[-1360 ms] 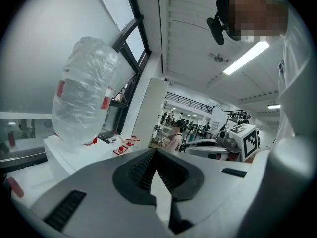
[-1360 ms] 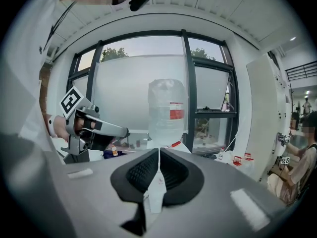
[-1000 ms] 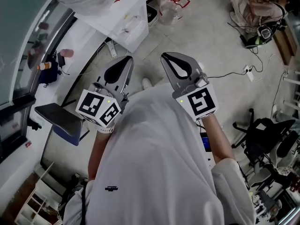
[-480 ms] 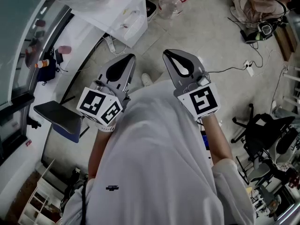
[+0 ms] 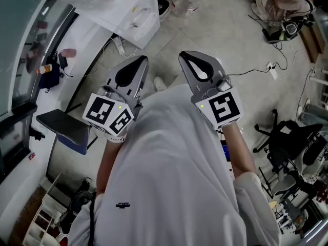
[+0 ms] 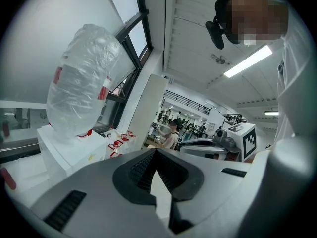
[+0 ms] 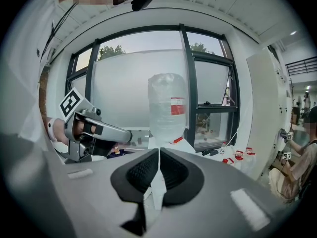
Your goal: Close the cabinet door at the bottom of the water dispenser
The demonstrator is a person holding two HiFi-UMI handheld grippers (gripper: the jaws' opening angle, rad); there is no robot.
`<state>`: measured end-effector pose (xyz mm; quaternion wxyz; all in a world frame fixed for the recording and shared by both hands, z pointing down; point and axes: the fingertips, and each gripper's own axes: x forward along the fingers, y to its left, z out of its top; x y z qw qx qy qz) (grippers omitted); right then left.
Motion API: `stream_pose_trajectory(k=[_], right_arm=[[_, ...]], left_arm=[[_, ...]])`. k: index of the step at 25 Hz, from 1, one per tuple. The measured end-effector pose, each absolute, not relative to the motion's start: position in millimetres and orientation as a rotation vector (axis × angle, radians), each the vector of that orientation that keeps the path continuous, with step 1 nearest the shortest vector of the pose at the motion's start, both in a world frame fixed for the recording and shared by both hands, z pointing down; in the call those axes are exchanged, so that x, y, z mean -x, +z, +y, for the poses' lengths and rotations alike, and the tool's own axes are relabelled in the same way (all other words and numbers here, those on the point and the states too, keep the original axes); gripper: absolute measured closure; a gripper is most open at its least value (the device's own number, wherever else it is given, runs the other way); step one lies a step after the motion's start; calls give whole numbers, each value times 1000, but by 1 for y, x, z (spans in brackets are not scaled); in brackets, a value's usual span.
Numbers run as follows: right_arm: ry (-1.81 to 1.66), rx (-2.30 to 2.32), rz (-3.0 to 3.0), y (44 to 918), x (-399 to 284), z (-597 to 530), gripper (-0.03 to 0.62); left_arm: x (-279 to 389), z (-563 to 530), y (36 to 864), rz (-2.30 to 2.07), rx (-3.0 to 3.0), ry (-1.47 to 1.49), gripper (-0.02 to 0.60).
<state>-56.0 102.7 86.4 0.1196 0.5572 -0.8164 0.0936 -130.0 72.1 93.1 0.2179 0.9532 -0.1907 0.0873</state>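
Left gripper (image 5: 137,63) and right gripper (image 5: 188,59) are held side by side before the torso. Both jaw pairs are shut with nothing between them, probably because a door is pushed, not gripped. The water dispenser (image 5: 130,19), topped by a wrapped bottle (image 7: 168,100), is faced from well apart. Its bottom cabinet door is shown in no view, so open or closed cannot be told. The pose fits an approach or a stand-off after closing.

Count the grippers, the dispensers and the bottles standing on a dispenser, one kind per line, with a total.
Grippers: 2, the left gripper and the right gripper
Dispenser: 1
Bottle on it: 1
Total: 4
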Motion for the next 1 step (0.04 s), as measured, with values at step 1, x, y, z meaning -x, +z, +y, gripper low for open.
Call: stream_pose_trajectory(k=[1], right_arm=[[277,-1631,-2384,86,55,103,583]], left_arm=[[130,73,93,-526,-2639,243,575]])
